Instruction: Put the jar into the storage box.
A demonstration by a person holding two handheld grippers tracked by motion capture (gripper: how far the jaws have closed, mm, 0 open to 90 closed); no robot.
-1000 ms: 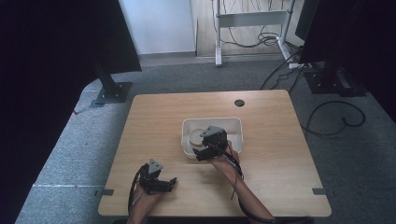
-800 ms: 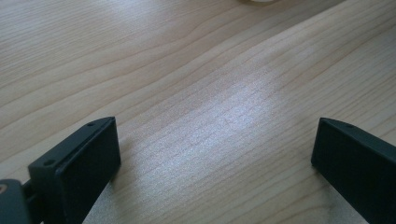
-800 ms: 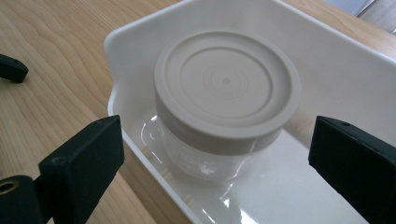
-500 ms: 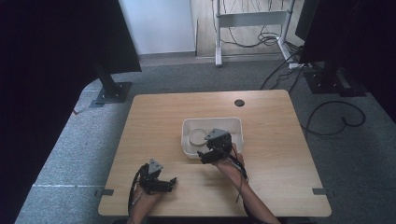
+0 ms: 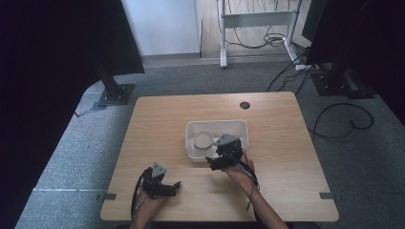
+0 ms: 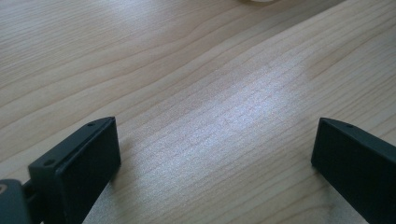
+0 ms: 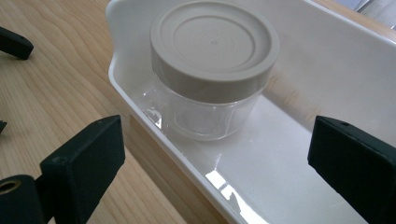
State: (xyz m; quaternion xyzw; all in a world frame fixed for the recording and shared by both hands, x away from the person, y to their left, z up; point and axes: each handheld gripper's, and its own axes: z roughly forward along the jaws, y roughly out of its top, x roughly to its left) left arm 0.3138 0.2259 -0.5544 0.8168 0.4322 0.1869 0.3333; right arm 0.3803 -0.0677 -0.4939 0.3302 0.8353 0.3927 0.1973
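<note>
A clear plastic jar with a beige screw lid (image 5: 203,140) (image 7: 212,70) stands upright in the left end of a white tray (image 5: 239,126) (image 7: 327,60) at the table's middle. My right gripper (image 5: 216,160) (image 7: 217,144) hovers over the tray's near rim, just right of the jar. It is open, its jaws wide apart with nothing between them and the jar a short way ahead. My left gripper (image 5: 173,187) (image 6: 215,144) rests low near the front left of the table, open over bare wood.
The wooden table (image 5: 277,119) has a round cable hole (image 5: 245,105) at its back edge. One jaw of the left gripper shows far off in the right gripper view. Dark monitors and stands flank the table; cables lie on the floor behind.
My right gripper has drifted slightly right and toward the near rim of the tray. The left gripper and the jar have stayed still.
</note>
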